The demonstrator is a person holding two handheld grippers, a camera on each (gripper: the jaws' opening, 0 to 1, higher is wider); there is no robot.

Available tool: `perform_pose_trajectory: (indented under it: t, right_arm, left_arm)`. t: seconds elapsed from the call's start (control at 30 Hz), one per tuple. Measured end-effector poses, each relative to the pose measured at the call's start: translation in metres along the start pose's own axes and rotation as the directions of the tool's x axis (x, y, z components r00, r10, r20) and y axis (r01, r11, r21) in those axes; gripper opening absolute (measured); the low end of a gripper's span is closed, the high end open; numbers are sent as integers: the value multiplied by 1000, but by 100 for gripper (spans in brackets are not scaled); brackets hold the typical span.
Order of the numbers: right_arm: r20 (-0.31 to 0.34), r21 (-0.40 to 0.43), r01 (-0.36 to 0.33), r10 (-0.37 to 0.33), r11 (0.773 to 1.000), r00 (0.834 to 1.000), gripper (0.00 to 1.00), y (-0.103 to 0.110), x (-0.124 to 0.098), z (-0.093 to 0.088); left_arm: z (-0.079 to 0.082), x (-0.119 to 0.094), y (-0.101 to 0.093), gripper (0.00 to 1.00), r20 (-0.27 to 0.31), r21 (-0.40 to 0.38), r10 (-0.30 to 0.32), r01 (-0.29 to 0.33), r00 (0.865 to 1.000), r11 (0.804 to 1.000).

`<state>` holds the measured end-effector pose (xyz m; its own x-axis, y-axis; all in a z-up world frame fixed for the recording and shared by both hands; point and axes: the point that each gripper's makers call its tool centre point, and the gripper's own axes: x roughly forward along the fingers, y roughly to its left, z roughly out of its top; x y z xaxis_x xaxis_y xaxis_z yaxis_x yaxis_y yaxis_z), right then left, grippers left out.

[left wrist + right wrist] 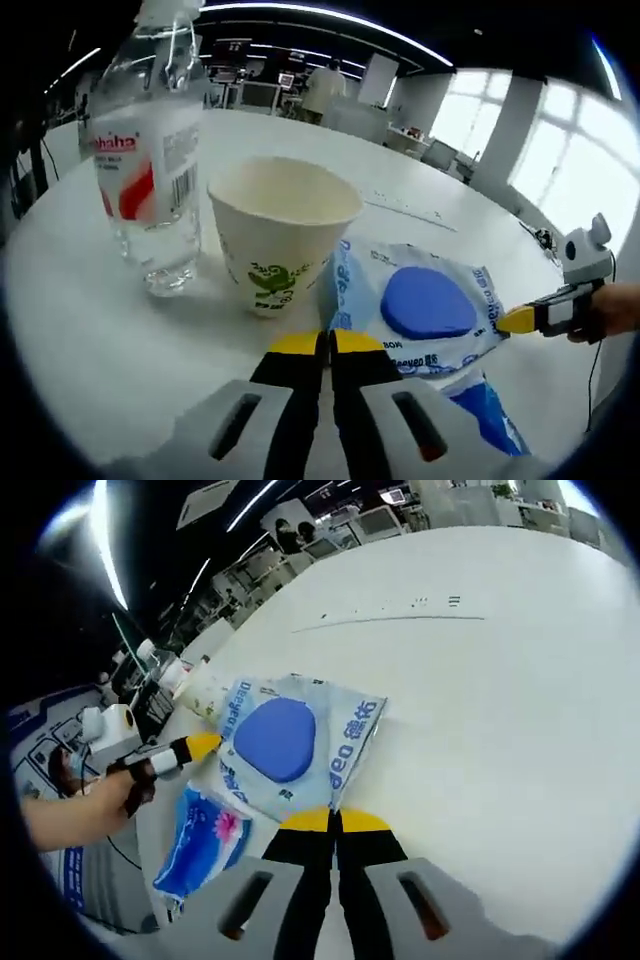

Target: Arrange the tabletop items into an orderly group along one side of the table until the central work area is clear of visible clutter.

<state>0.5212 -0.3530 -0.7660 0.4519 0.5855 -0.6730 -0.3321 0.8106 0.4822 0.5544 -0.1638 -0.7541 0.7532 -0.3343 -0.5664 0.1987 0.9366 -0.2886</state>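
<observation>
A white-and-blue wet-wipes pack [430, 300] with a round blue lid lies flat on the white table. My left gripper [328, 343] is shut, its yellow tips at the pack's near-left edge. From the right, my right gripper [515, 320] touches the pack's other edge. In the right gripper view the right gripper [335, 821] is shut at a corner of the wipes pack [285, 745], and the left gripper [200, 746] meets the opposite side. A paper cup [280, 230] and a clear water bottle [150, 150] stand just behind the pack. A blue tissue packet [200, 845] lies beside it.
The round white table [500, 680] stretches wide and bare beyond the pack, with a thin ruler-like strip [410, 208] lying on it. A hand [90, 810] holds the left gripper. Desks, monitors and a person [325, 85] stand far behind.
</observation>
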Motion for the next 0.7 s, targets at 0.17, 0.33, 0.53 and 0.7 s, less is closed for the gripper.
perform_pose_trajectory:
  t: [0.17, 0.33, 0.53, 0.7]
  right_arm:
    - [18, 108, -1, -1, 994, 1000, 0, 0, -2, -1]
    - [135, 50, -59, 52, 997, 989, 13, 9, -15, 20]
    - [287, 67, -122, 98, 990, 953, 49, 18, -52, 27]
    - [354, 23, -163, 144, 986, 924, 73, 35, -84, 13]
  left_arm:
    - [0, 1, 1, 0, -13, -2, 16, -16, 1000, 1000]
    - [5, -5, 1, 6, -7, 48, 58, -58, 998, 997]
    - [8, -26, -7, 63, 98, -21, 39, -37, 994, 999]
    - [4, -52, -30, 76, 147, -94, -50, 65, 988, 993]
